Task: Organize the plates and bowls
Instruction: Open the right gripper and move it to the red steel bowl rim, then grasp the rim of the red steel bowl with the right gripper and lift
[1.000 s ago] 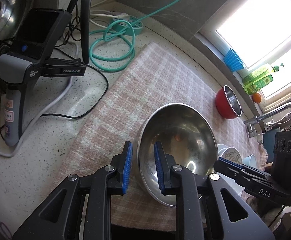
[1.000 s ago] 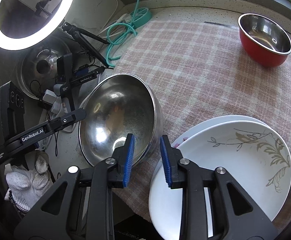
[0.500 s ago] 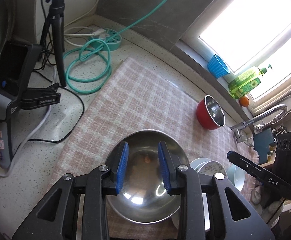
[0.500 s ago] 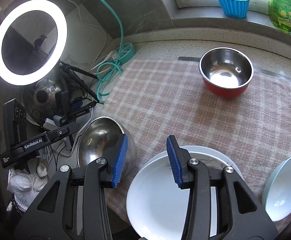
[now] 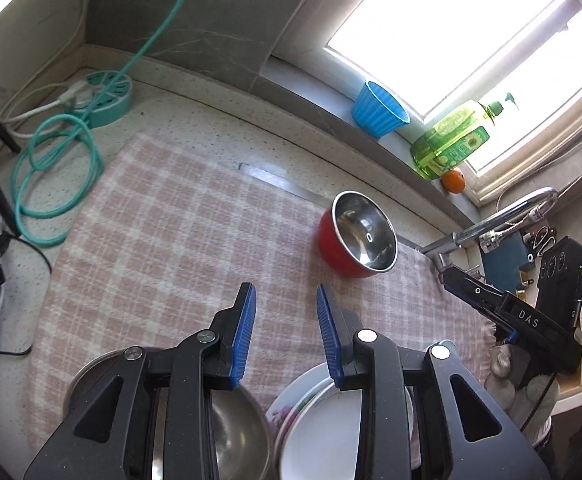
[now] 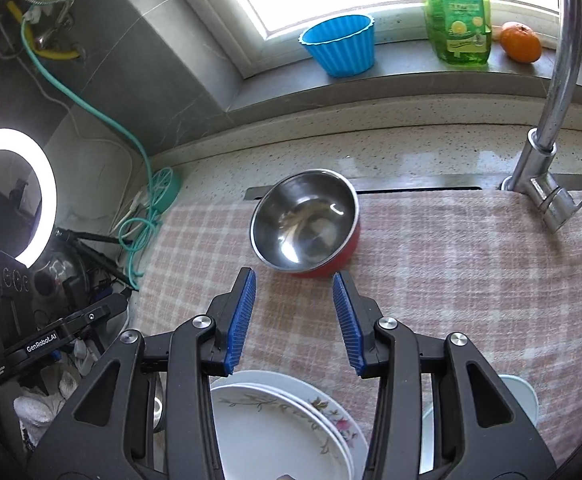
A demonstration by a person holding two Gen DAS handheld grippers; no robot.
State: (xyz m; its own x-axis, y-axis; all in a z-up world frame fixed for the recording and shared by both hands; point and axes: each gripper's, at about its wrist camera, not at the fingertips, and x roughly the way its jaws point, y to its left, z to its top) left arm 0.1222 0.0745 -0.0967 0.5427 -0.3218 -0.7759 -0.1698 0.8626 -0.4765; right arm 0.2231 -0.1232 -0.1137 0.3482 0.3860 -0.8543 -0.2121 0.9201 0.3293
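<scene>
Two tools are carried above the checked cloth [image 5: 163, 240] on the worktop [image 6: 431, 120], and both stand apart with nothing between the pads. The left tool [image 5: 285, 332] and the right tool [image 6: 295, 320] have each just been opening a little; no dish is gripped.

The red bowl [image 6: 305, 222], steel inside, sits alone at the far middle of the cloth, just ahead of the right tool and well apart from the rest. The large steel bowl [image 5: 235, 428] lies at the near left edge, and the stacked plates [image 6: 287, 412] sit just to its right, with a pale bowl [image 6: 525, 396] nearer the right.

The red bowl appears to be the next item to be collected. One pad should be set inside the rim and one outside, the rim seated deep before closing, and the bowl lifted level so it does not swing.

The near dishes are largely hidden behind the tool bodies. How many plates are stacked cannot be counted. The pale bowl is cut off, and the window glare washes out the sill.
</scene>
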